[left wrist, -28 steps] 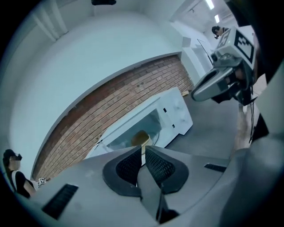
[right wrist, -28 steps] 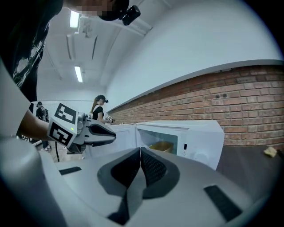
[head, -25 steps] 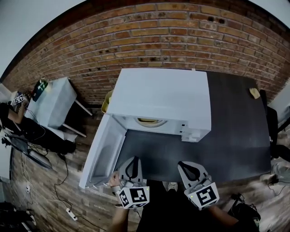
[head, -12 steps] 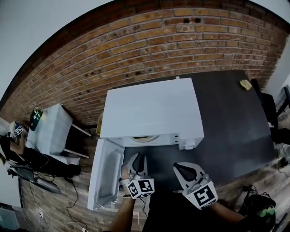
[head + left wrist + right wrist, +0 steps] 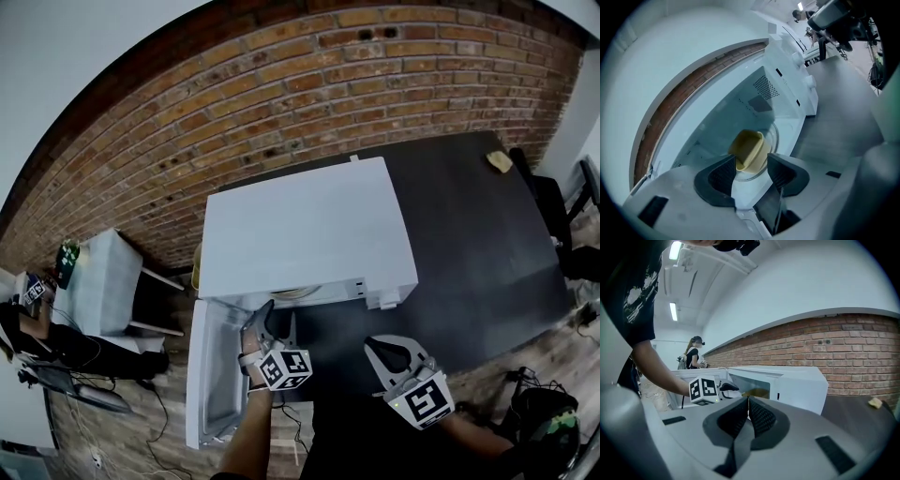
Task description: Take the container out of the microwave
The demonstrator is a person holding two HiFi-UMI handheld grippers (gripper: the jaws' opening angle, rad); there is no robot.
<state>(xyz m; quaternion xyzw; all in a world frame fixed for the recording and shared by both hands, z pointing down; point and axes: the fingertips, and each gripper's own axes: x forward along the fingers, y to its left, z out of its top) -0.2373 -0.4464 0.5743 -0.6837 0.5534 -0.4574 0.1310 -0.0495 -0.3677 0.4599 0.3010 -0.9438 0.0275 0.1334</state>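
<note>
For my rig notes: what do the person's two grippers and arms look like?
The left gripper and right gripper are pale grey plastic shells with black ribbed pads; each carries a white cube of black square markers. The person wears a black short-sleeved T-shirt with white print.

Left gripper view: left claw [image 5: 752, 161] jaws opening. The container [image 5: 750, 147] has its lower end hidden behind the near jaw tip, so can't tell if it sits between the jaws or just ahead of them. Dark equipment [image 5: 834, 21] top right is blurred and cut by the frame edge.

Head view: the microwave [image 5: 305, 230] top hides the cavity, and only a sliver of the container's rim shows under the front edge. The left claw's tips merge with the opening, contact unreadable.

Right gripper view: right claw [image 5: 748, 401], jaws together, covers most of the container. Yellowish scrap [image 5: 875, 402] on the counter [image 5: 853, 416] is too small to identify. Background person [image 5: 693, 355] is tiny, no detail.
</note>
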